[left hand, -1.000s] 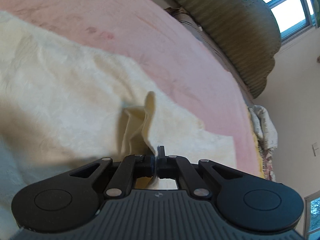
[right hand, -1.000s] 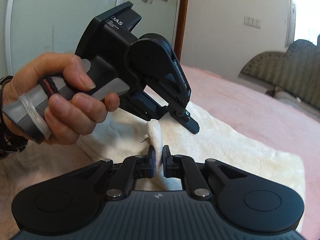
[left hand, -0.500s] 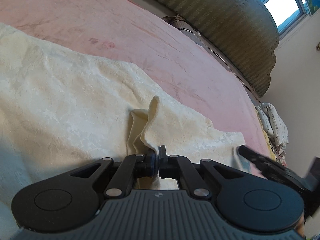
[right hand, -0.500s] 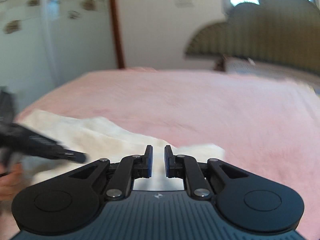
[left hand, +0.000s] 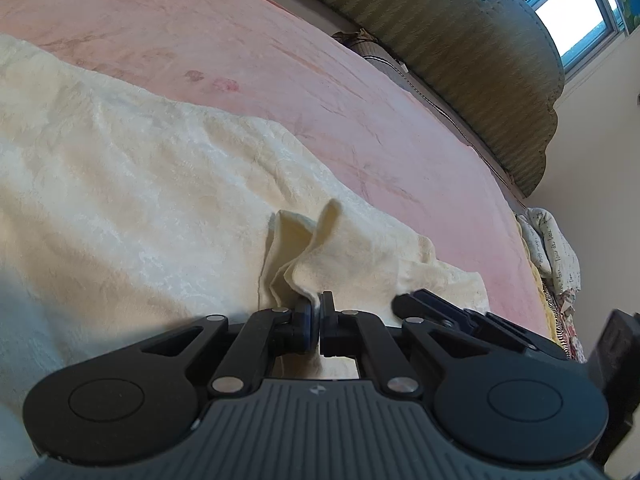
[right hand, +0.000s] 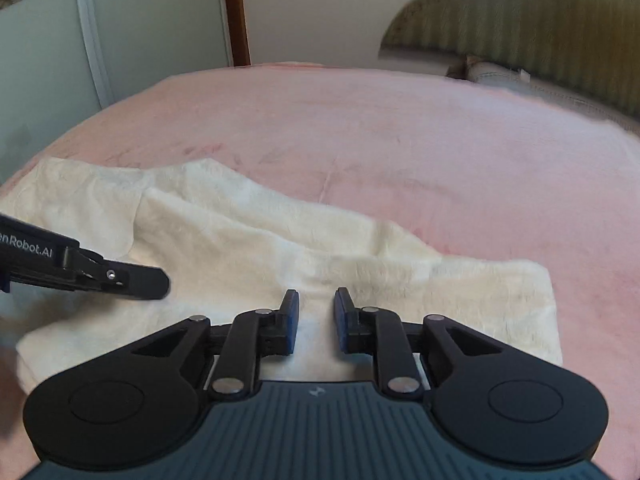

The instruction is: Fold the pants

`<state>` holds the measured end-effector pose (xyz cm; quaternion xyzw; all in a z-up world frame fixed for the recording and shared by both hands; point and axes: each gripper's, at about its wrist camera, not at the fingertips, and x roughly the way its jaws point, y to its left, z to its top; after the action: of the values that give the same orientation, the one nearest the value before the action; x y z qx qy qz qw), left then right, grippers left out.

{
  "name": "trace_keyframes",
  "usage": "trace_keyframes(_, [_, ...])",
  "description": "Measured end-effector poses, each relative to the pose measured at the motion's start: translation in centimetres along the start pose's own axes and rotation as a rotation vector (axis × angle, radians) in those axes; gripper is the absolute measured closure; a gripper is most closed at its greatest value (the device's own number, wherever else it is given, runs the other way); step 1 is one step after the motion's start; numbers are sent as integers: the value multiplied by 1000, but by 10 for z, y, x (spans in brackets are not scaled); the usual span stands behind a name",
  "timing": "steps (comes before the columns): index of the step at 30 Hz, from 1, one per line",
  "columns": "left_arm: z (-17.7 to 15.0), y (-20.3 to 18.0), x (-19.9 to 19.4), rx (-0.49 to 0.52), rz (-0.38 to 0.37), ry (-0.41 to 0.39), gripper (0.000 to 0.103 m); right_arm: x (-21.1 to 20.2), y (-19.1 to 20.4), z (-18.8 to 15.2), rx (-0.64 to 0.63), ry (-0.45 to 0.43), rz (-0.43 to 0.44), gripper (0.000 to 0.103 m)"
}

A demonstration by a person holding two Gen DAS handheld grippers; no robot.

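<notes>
Cream fleece pants (left hand: 140, 200) lie spread over a pink bed (left hand: 280, 60). My left gripper (left hand: 320, 308) is shut on a raised pinch of the pants' fabric (left hand: 316, 248), which stands up in a small peak before the fingertips. One finger of the right gripper (left hand: 420, 302) pokes in from the lower right of the left wrist view. In the right wrist view, my right gripper (right hand: 317, 300) hovers over the pants (right hand: 248, 248) with its jaws opening and nothing between them. A finger of the left gripper (right hand: 136, 280) reaches in from the left there.
The pink bed cover (right hand: 400, 128) stretches far beyond the pants. An olive padded headboard (right hand: 540, 20) stands at the back right, with a pillow (right hand: 500, 74) below it. Printed bedding (left hand: 552, 248) hangs at the bed's side. A brown door frame (right hand: 236, 12) stands behind.
The right gripper has let go of the fabric pinch, swung rightward away from the left gripper and spread its jaws. The left gripper keeps its hold almost in place.
</notes>
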<state>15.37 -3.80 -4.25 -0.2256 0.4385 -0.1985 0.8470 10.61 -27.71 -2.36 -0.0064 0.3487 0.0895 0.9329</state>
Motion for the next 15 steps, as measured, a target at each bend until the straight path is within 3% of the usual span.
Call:
trace_keyframes(2, [1, 0, 1, 3, 0, 1, 97, -16, 7, 1, 7, -18, 9, 82])
trace_keyframes(6, [0, 1, 1, 2, 2, 1, 97, -39, 40, -18, -32, -53, 183, 82])
trace_keyframes(8, [0, 1, -1, 1, 2, 6, 97, -32, 61, -33, -117, -18, 155, 83])
trace_keyframes(9, [1, 1, -3, 1, 0, 8, 97, -31, 69, -40, -171, -50, 121, 82])
trace_keyframes(11, [4, 1, -11, 7, 9, -6, 84, -38, 73, -37, -165, -40, 93, 81])
trace_keyframes(15, [13, -6, -29, 44, 52, -67, 86, -49, 85, -37, -192, -52, 128, 82])
